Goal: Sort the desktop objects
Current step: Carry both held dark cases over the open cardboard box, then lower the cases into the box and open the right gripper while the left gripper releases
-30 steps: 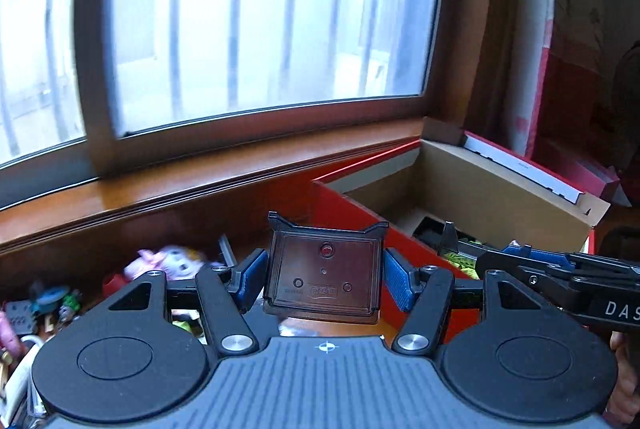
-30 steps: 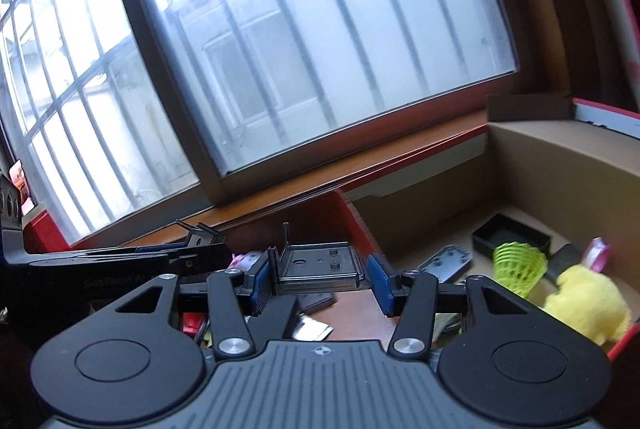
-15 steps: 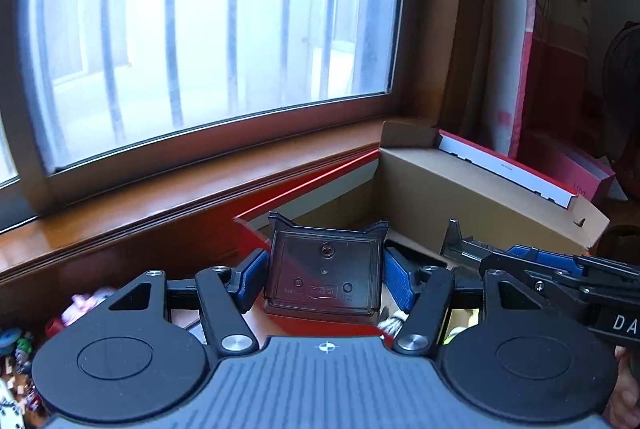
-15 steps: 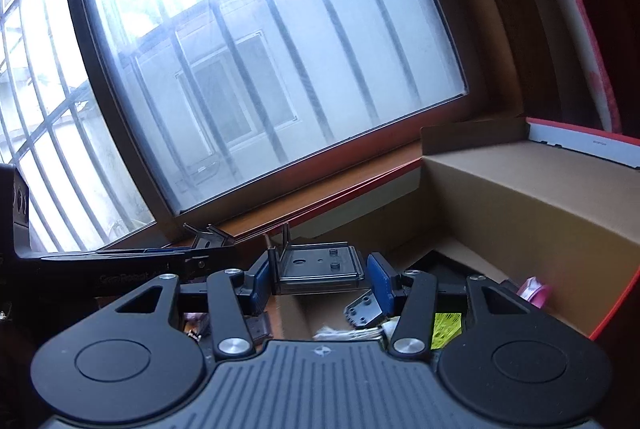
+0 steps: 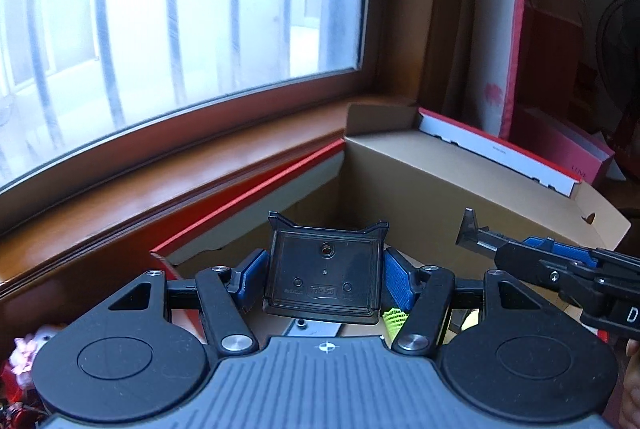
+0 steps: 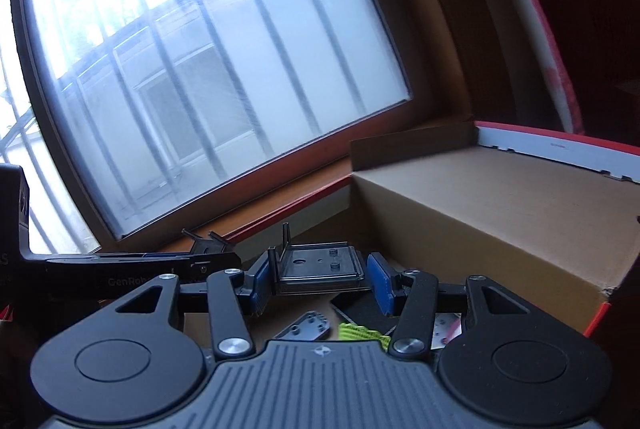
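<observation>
Left wrist view: the left gripper [image 5: 325,283] is clamped on a dark translucent plastic plate [image 5: 325,277], blue pads pressed to its two side edges. The plate stands nearly on edge, its flat face toward the camera, two small prongs at the top corners pointing up; it looks roughly square, so the long axis is hard to tell. It hangs over the open cardboard box [image 5: 460,189], red outside, brown inside.

Right wrist view: the right gripper [image 6: 320,277] grips a second plate of the same kind [image 6: 320,267], lying almost flat, prongs at its left end, also over the box.

Count: two plates, one per gripper. On the box floor: one grey metal bracket [image 6: 304,327], one yellow-green mesh piece [image 6: 360,333], one black square [image 6: 360,307].
</observation>
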Demonstrator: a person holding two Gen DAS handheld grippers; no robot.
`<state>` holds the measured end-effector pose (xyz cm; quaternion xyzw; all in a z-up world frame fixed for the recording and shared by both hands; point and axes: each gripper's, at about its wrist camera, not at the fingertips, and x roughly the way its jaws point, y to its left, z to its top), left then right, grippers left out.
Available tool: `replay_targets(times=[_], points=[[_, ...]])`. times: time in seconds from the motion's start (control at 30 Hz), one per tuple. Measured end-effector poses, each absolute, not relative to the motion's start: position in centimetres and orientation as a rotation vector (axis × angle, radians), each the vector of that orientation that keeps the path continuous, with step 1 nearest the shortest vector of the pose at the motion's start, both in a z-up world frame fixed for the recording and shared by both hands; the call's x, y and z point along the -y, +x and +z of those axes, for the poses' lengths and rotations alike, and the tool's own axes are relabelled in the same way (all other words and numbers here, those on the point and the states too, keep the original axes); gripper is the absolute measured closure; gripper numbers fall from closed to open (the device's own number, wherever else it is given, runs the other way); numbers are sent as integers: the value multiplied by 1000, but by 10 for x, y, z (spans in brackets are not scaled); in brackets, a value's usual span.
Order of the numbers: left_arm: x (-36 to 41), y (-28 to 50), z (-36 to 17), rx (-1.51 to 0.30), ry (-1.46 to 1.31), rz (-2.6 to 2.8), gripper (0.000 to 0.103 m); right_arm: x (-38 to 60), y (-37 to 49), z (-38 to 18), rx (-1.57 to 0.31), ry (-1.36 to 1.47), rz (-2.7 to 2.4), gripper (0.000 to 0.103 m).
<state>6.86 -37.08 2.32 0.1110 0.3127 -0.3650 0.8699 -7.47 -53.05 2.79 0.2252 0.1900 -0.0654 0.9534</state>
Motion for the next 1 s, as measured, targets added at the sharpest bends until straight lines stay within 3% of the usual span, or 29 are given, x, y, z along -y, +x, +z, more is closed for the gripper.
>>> replay_targets(times=[1.0], points=[[396,68,-12,-751,283,-816,41,545,-74,5,-437,481,-241,51]])
